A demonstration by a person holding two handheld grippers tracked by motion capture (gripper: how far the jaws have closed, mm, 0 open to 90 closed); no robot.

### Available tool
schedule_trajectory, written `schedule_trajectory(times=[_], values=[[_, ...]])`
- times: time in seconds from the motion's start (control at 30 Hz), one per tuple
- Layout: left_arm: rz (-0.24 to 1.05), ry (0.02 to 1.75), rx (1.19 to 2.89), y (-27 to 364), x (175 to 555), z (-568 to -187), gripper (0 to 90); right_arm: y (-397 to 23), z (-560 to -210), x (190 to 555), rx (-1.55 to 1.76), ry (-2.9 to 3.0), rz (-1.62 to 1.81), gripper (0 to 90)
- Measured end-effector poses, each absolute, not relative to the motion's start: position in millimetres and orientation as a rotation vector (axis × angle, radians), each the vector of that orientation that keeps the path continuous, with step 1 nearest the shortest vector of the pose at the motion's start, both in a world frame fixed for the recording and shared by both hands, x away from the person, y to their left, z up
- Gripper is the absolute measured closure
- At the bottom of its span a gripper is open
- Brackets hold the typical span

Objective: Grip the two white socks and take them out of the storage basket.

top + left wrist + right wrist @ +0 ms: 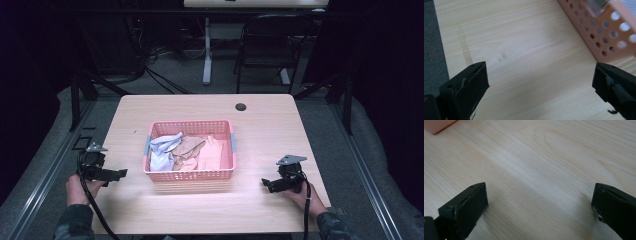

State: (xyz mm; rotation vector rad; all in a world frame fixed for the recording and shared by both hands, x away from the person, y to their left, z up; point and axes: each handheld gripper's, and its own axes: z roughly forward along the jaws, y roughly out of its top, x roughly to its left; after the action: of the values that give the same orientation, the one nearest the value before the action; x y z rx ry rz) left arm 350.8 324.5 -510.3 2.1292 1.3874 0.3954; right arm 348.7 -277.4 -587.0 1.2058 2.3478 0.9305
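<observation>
Where the high view takes in everything at once: pale wooden table (260, 130), pink perforated basket (190, 172) at its middle, left gripper (118, 174) near the table's left edge, right gripper (266, 183) toward the near right corner, each well apart from the basket and aimed inward at it. Held in a hand apiece, left hand (76, 190) and right hand (300, 196), dark sleeves cut off by the bottom edge. Round dark grommet hole (241, 107) near the far edge; chair (270, 45) and a white desk leg (207, 50) in the gloom beyond.

From the left gripper view: left gripper (540, 75) with jaws spread wide, nothing between them but bare wood grain; basket wall (599, 32) close at upper right, round holes plain, a grey handle piece blurred at the top edge. From the right gripper view: right gripper (539, 195) likewise released, jaws far apart over bare table; only a pink corner of the basket (439, 126) at upper left.

Inside the basket, seen from above alone: crumpled cloths, a pale blue-white one (162, 147) at left, a tan one (189, 147) in the middle, a peach-pink one (215, 155) at right, heaped and overlapping. Count of separate pieces hard to make out. Grey handles on the basket's two short ends.
</observation>
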Motion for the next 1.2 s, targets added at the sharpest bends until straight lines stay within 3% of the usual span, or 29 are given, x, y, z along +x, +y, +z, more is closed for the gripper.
schedule_trajectory(times=[0.57, 1.2], values=[[0.401, 1.201, 2.163, 288.7, 381.0, -447.8, 0.2, -277.5, -587.4, 347.4, 1.215, 2.341, 0.939, 0.0], [0.273, 1.035, 2.329, 210.5, 442.2, -452.2, 0.1, -277.8, -587.2, 347.3, 1.213, 2.345, 0.938, 0.0]])
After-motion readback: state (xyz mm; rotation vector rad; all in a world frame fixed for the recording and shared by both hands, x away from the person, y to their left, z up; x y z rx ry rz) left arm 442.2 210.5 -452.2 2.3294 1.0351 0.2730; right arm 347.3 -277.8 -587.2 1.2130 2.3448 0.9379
